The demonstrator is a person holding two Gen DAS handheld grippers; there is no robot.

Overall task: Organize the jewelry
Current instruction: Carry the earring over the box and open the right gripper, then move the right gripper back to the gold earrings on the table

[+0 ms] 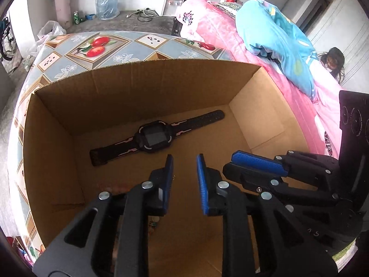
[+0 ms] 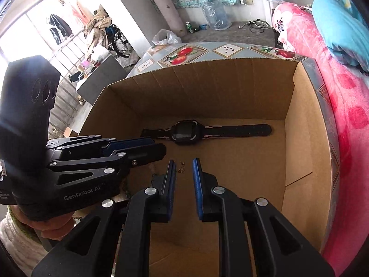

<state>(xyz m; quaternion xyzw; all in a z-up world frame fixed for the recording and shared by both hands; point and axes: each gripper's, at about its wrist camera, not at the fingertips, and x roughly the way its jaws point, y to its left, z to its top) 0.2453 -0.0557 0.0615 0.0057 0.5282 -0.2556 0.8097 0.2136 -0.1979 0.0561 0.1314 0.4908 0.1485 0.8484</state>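
Hovering inside the cardboard box [image 1: 129, 92]: left claw [image 1: 184, 159] and right claw [image 2: 183, 161] both spread, pinching nothing. Smartwatch [image 2: 185, 130] lying flat on box floor near far wall; thin chain [image 2: 182, 167] just beyond right claw tips. Likely mid-placement; next, probably picking the chain or fetching another piece.

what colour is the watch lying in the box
Black, with pale pink and white accents on the strap and case; the watch shows best in the right wrist view.
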